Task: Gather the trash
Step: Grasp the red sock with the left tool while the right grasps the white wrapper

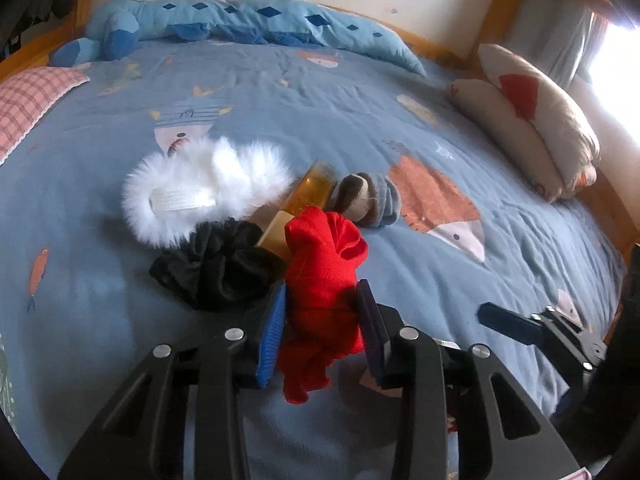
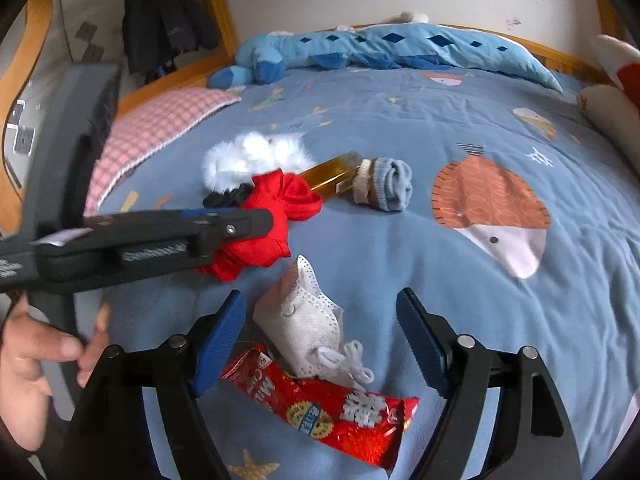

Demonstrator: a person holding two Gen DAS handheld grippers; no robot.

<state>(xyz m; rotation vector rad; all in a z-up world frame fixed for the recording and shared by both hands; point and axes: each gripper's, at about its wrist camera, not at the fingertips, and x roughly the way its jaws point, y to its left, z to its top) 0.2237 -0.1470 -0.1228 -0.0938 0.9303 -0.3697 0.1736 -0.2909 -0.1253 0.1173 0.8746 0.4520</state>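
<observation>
Left gripper [image 1: 322, 300] clamped the red cloth [image 1: 324, 264]. Right gripper [image 2: 320, 320] stood wide; white mask [image 2: 304, 320] between fingers, red wrapper [image 2: 320, 408] at 6 o'clock.

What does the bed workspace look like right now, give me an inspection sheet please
Surface: bed cover, blue with fox prints.
Job's things: red snack wrapper and white face mask near the bed's front edge.
Clutter: red cloth, black scrunchie, white fluffy item, amber bottle, grey sock.
Grippers: left gripper shut on the red cloth; right gripper open around the mask.
Cables: nothing seen.
Surroundings: blue plush, pink checked pillow, dark coats.
</observation>
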